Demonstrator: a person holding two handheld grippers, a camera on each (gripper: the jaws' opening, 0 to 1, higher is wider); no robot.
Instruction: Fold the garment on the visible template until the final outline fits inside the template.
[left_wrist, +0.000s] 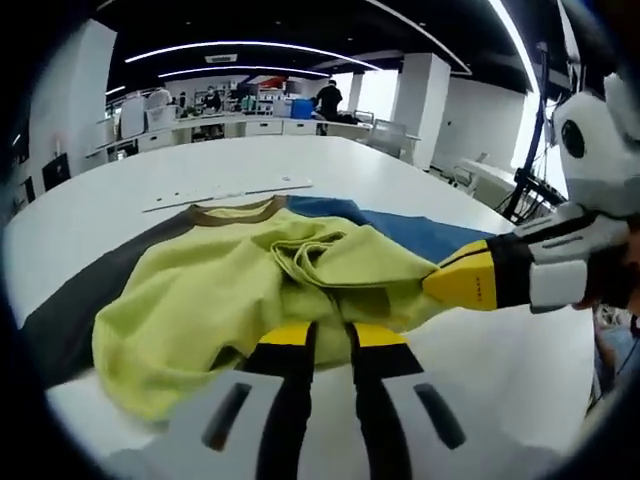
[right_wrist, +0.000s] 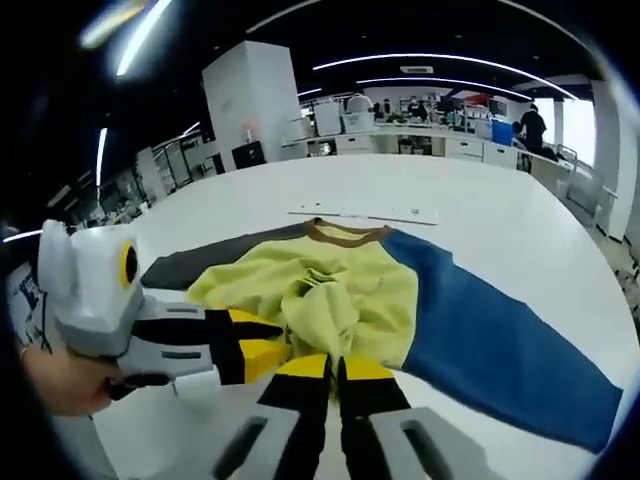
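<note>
Nearest, in the left gripper view, saw the left gripper (left_wrist: 330, 340) with jaws close together, clamped on the near hem of the garment (left_wrist: 250, 290). Saw the right gripper (left_wrist: 470, 280) coming in from the right, its yellow tip pinched on the garment's right edge. In the right gripper view, found the right gripper (right_wrist: 335, 368) with jaws together on the near edge of the yellow-green body, and the left gripper (right_wrist: 255, 345) just beside it on the left, also touching the cloth.

Further, noticed the garment crumpled in the middle of the white worktop (left_wrist: 450, 200): yellow-green body bunched in folds, brown collar (left_wrist: 235, 212) at the far side, one sleeve blue (right_wrist: 480, 330) and spread flat, the other sleeve dark grey (right_wrist: 185, 268).

Beyond the collar, saw a thin white strip (right_wrist: 365, 213) lying flat on the worktop. Far behind, made out desks and some people in an office room.
</note>
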